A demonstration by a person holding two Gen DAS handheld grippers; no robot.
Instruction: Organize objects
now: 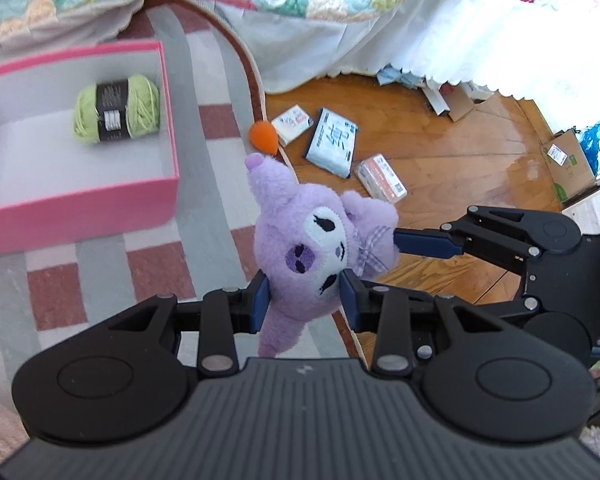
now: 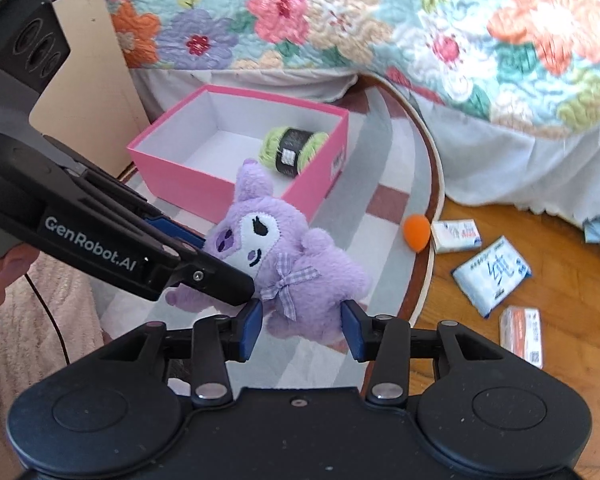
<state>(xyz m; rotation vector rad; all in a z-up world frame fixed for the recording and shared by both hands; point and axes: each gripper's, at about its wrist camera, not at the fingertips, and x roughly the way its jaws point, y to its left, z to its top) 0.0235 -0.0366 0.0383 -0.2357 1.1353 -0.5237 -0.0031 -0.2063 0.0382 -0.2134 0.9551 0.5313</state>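
Observation:
A purple plush toy (image 1: 300, 248) with a white face and a checked bow hangs above the striped rug, held from two sides. My left gripper (image 1: 305, 300) is shut on its head, blue pads pressed into the fur. In the right wrist view my right gripper (image 2: 302, 326) holds the plush toy (image 2: 300, 280) by its lower body, pads against both sides. The left gripper's fingers (image 2: 220, 276) reach in from the left there. An open pink box (image 1: 168, 120) with a green yarn skein (image 1: 116, 110) inside sits on the rug to the left.
The pink box (image 2: 324, 184) and yarn (image 2: 292, 150) lie beyond the toy. An orange teardrop piece (image 1: 263, 136) rests at the rug's edge. Three packets (image 1: 332, 142) lie on the wooden floor. A floral quilted bed (image 2: 380, 20) borders the far side. A cardboard box (image 1: 568, 160) stands at right.

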